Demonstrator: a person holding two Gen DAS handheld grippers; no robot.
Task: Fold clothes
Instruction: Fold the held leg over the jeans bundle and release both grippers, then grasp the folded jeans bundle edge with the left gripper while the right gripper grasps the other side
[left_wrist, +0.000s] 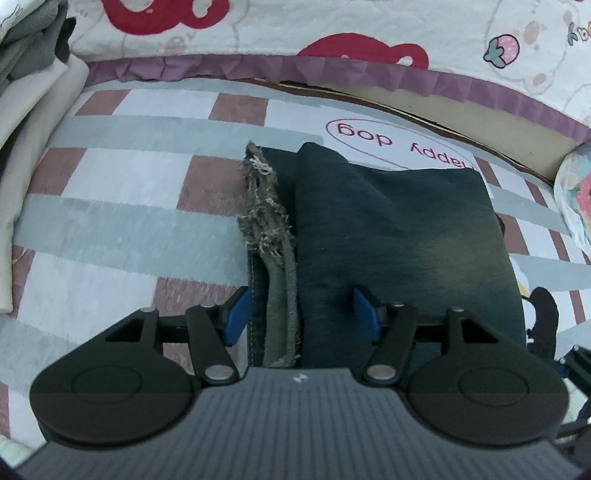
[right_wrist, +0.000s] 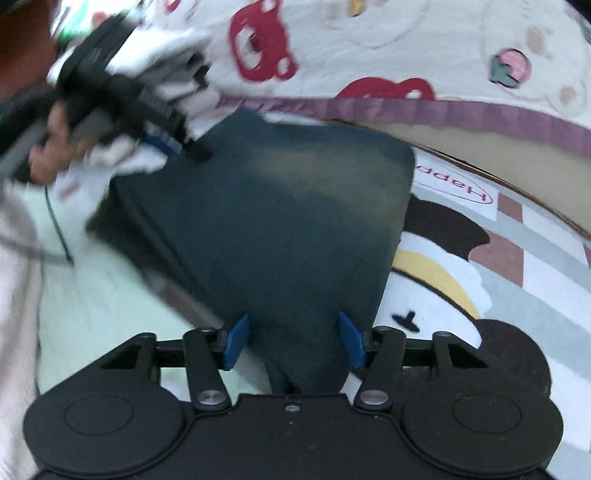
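- The dark denim garment (left_wrist: 399, 236) lies on the checked bed sheet (left_wrist: 122, 206), doubled into a thick block, with its frayed hem (left_wrist: 264, 206) exposed along the left edge.
- Left hand-held gripper (left_wrist: 301, 314): jaws spread, straddling the near left edge.
- Right hand-held gripper (right_wrist: 293, 341): jaws spread over the near right corner.
- Judgement: a fold is in hand or just laid; any further fold requires both jaws closing on the near edge.

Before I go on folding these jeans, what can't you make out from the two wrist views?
- Left wrist: jeans' near edge, hidden under the left gripper body.
- Right wrist: motion blur smears the hand and jeans' left side.
- Right wrist: right gripper open around the fabric; contact with the pads unclear.
- Both: garment layers underneath are hidden.
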